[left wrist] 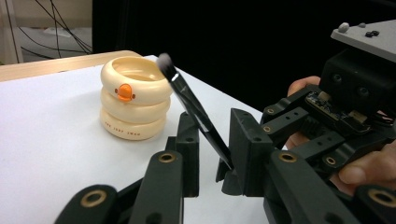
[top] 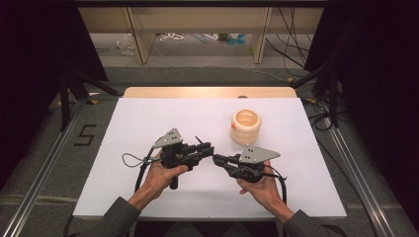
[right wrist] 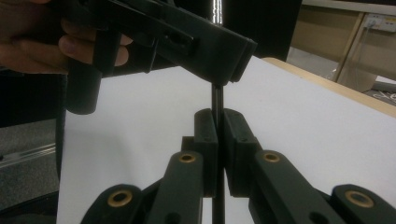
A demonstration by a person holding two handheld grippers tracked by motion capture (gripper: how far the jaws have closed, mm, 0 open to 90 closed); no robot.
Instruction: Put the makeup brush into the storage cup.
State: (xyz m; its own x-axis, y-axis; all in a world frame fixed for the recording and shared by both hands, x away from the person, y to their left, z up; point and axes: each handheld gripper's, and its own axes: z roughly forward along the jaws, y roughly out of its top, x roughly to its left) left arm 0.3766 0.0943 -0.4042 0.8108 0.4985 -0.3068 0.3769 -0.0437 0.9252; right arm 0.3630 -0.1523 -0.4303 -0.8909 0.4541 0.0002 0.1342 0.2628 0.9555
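A: Fig. 1, hand-over above the white surface point(top: 148, 197). Where is the brush, taking the stacked-ring holder point(top: 246, 127) as landmark?

B: The brush point(left wrist: 194, 109) is in the air, on the person's side of the holder and well apart from it. Its bristle tip points up toward the holder's rim in the left gripper view.

A: And the grips?

B: The right hand-held gripper point(right wrist: 218, 133) is clamped tight on the handle, which runs straight up between its pads. The left hand-held gripper point(left wrist: 212, 140) has its jaws standing either side of the handle, with a gap showing on at least one side; they seem not yet to press on it.

A: What could go wrong?

B: Likely three things. If the right one lets go before the left bites, the thin handle may slip and drop to the surface. A skewed bite could pivot the brush between the pads. And the two grippers sit almost touching, so a careless pull may knock one against the other.
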